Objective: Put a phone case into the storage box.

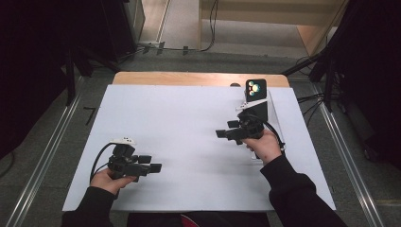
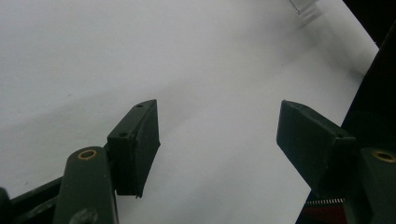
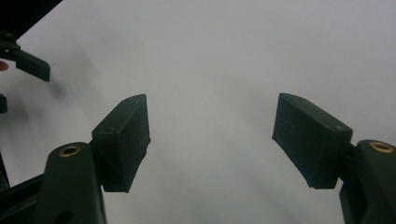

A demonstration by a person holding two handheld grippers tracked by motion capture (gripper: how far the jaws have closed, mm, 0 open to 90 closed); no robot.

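Left gripper [image 1: 152, 163] and right gripper [image 1: 226, 133] hovered over white sheet [image 1: 189, 123], jaws parted, holding nothing; likely idle step; next move needs target, perhaps black stand [image 1: 257, 101].

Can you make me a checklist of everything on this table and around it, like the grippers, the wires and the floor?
Surface: white sheet over a wooden table, bare in the middle.
Job's things: nothing seen between either pair of jaws; a black stand with a lit screen of coloured dots is at the far right, nearest the right gripper.
Clutter: nothing seen.
Grippers: left gripper and right gripper both open and empty, pointing toward the middle of the sheet.
Cables: a black cable loops from the left gripper; another from the right.
Surroundings: grey floor, metal rails along both sides, dark stands and wires behind.
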